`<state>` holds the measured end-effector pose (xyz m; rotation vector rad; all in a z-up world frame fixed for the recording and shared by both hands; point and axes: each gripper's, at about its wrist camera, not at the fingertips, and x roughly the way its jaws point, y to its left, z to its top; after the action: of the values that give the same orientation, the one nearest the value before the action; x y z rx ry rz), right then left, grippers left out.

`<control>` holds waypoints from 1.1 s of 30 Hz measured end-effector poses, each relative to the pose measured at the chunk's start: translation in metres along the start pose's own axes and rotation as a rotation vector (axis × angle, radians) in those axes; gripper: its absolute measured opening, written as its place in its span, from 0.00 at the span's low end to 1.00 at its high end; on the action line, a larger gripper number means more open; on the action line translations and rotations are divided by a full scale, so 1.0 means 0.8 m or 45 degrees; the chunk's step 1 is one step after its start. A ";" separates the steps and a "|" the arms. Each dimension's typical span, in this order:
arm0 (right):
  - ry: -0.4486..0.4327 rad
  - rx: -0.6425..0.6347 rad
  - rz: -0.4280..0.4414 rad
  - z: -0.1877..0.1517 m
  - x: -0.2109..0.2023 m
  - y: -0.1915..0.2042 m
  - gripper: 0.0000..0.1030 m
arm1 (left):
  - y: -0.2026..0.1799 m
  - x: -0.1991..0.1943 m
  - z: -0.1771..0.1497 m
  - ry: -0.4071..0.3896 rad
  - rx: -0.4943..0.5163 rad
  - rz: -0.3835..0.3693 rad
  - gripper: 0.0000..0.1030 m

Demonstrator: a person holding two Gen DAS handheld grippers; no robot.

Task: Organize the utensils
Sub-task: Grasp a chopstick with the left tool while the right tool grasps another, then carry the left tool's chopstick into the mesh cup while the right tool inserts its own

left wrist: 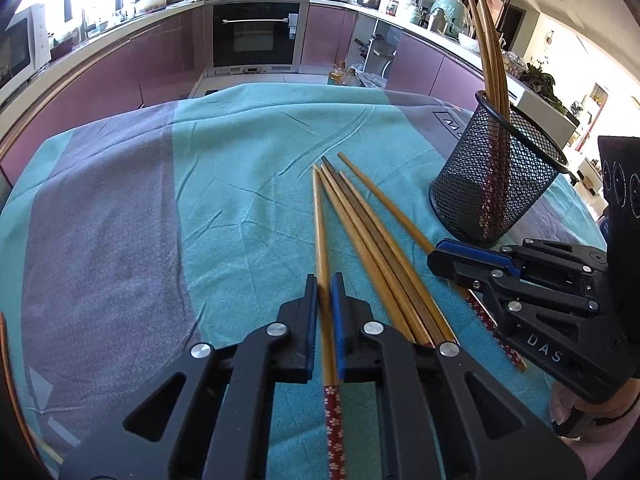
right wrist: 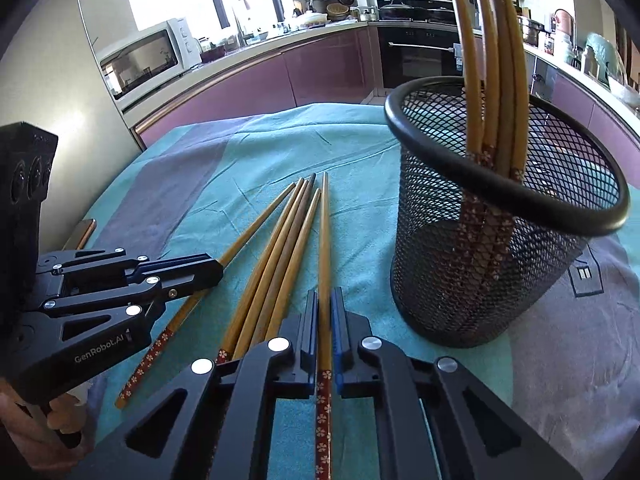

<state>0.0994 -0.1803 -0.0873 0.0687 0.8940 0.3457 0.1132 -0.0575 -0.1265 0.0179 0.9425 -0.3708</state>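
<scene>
Several wooden chopsticks (left wrist: 360,240) with red flowered handles lie side by side on the teal and grey cloth (left wrist: 240,160). My left gripper (left wrist: 325,282) is shut on the leftmost chopstick (left wrist: 320,220), which still rests on the cloth. My right gripper (right wrist: 324,296) is shut on the rightmost chopstick (right wrist: 325,220), nearest the cup. Each gripper shows in the other's view: the right gripper (left wrist: 434,254) and the left gripper (right wrist: 218,270). A black mesh cup (right wrist: 480,272) stands upright to the right, with several chopsticks (right wrist: 492,80) standing in it, handles down.
The mesh cup (left wrist: 496,184) stands close to the right gripper. A flat brown-edged object (right wrist: 84,232) lies at the cloth's left edge. A hand (right wrist: 60,420) holds the left gripper. Purple kitchen cabinets, an oven (left wrist: 256,32) and a microwave (right wrist: 148,56) stand beyond the table.
</scene>
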 end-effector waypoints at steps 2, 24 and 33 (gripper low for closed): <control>-0.014 0.004 0.023 0.001 -0.005 -0.001 0.05 | 0.002 -0.005 -0.002 -0.009 -0.001 -0.005 0.07; -0.138 -0.031 0.152 0.002 -0.062 0.003 0.05 | -0.007 -0.076 -0.003 -0.126 0.025 -0.070 0.07; -0.199 -0.044 0.162 0.001 -0.088 -0.004 0.05 | -0.013 -0.102 0.004 -0.166 0.035 -0.135 0.07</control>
<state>0.0603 -0.2056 -0.0347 0.1197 0.7303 0.4682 0.0691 -0.0431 -0.0583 -0.0311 0.8110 -0.4769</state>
